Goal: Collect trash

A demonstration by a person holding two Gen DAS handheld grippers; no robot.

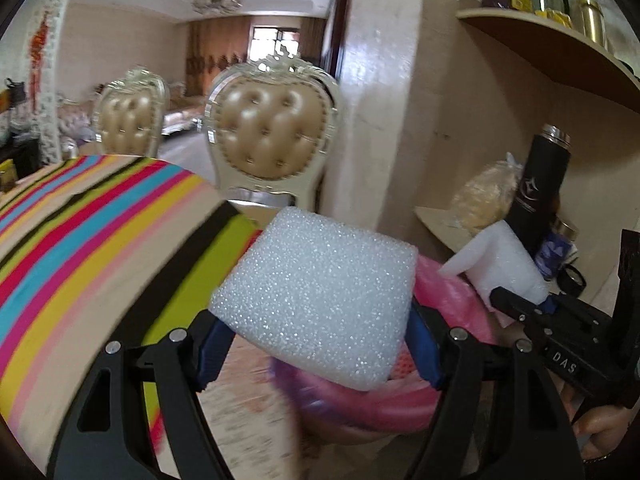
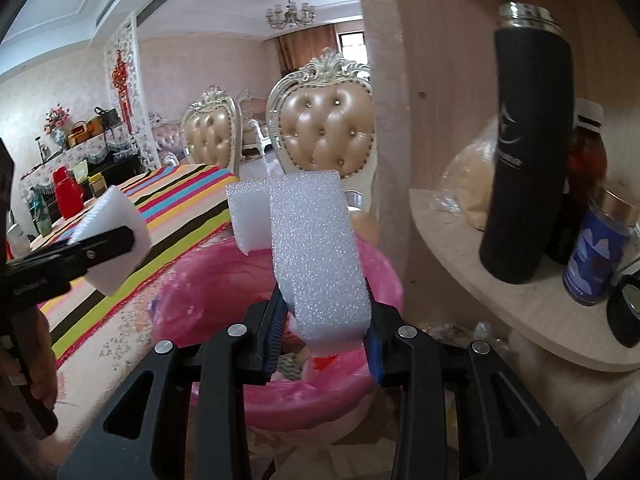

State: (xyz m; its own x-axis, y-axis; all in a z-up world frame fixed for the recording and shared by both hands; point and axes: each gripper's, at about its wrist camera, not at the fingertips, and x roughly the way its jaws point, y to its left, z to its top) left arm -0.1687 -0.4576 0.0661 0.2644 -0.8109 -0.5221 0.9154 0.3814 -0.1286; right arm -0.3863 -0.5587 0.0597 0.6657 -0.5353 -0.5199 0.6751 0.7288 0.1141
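My left gripper (image 1: 320, 354) is shut on a flat white foam block (image 1: 320, 296), held above the pink-lined trash bin (image 1: 400, 408). My right gripper (image 2: 326, 344) is shut on an L-shaped white foam piece (image 2: 316, 248), held over the same bin (image 2: 224, 276). The right gripper with its foam also shows at the right of the left wrist view (image 1: 504, 268). The left gripper's foam shows at the left of the right wrist view (image 2: 116, 236). Some scraps lie inside the bin.
A table with a striped cloth (image 1: 100, 232) is to the left. Two tufted chairs (image 2: 326, 128) stand behind the bin. A corner shelf (image 2: 500, 280) at the right holds a black flask (image 2: 524, 152), jars and a bag.
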